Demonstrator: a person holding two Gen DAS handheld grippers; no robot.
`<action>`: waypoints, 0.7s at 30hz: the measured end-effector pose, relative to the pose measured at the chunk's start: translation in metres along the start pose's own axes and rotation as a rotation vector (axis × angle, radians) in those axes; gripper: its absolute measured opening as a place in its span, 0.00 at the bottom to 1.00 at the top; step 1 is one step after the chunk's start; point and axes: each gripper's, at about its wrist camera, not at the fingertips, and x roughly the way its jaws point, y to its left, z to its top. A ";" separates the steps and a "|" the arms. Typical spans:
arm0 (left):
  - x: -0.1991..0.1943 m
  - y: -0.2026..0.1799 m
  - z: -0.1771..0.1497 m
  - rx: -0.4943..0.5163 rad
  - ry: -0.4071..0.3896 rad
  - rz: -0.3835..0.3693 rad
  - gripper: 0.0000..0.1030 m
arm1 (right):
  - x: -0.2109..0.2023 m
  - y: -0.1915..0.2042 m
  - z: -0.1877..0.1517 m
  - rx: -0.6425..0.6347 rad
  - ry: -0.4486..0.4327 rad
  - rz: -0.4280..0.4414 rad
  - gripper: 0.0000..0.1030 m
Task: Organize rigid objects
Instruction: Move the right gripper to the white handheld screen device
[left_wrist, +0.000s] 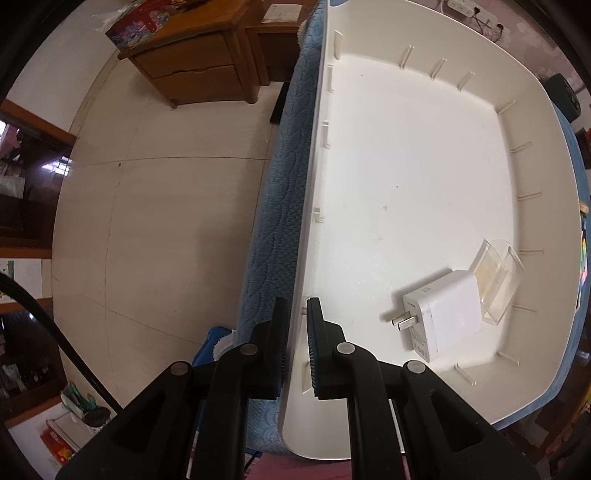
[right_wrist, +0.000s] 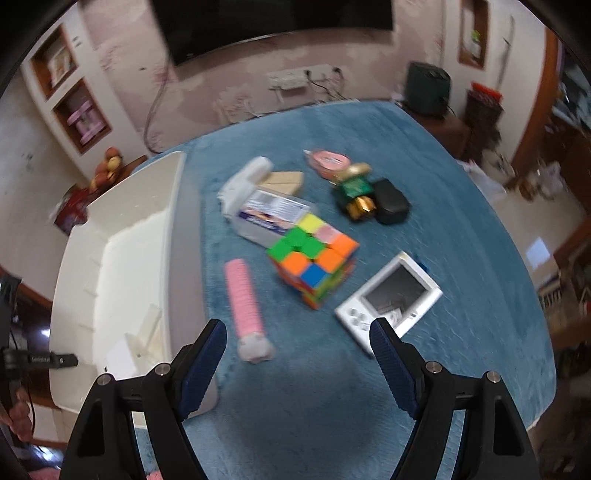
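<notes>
**Objects half sorted: two in the tray, the rest on the blue cover**

Charger (left_wrist: 439, 314) and clear plastic holder (left_wrist: 498, 280) are sitting together in a near corner of the white tray (left_wrist: 369, 155), touching each other; the charger is lying flat with its prongs pointing toward the tray's middle. Outside the tray, on the quilted blue cover (right_wrist: 461, 221), a colour cube (right_wrist: 314, 262) is resting beside a pink ribbed stick (right_wrist: 245, 299) whose long axis is running alongside the tray wall, its white end nearest the camera. A white box with a printed label (right_wrist: 266, 210), a white device with a dark screen (right_wrist: 391, 299), a green and gold item (right_wrist: 356, 192), a black case (right_wrist: 391, 201) and a pink packet (right_wrist: 328, 160) are lying further out.

The left tool (left_wrist: 295, 317) is clenching the tray's rim, one finger on each side of the wall. The right tool (right_wrist: 299, 354) is hovering released over bare cover, jaws wide and holding nothing.

A tiled floor (left_wrist: 159, 206) and a wooden drawer cabinet (left_wrist: 195, 62) are showing beyond the tray, a dark screen (right_wrist: 273, 22) on the pink wall.
</notes>
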 end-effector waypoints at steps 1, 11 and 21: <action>0.000 0.000 0.000 -0.005 0.001 0.000 0.10 | 0.002 -0.006 0.001 0.017 0.010 -0.002 0.78; 0.001 0.008 -0.002 -0.087 0.003 0.001 0.12 | 0.023 -0.062 0.013 0.155 0.108 0.003 0.78; 0.001 0.017 -0.006 -0.146 -0.006 0.011 0.15 | 0.055 -0.102 0.024 0.285 0.214 0.043 0.78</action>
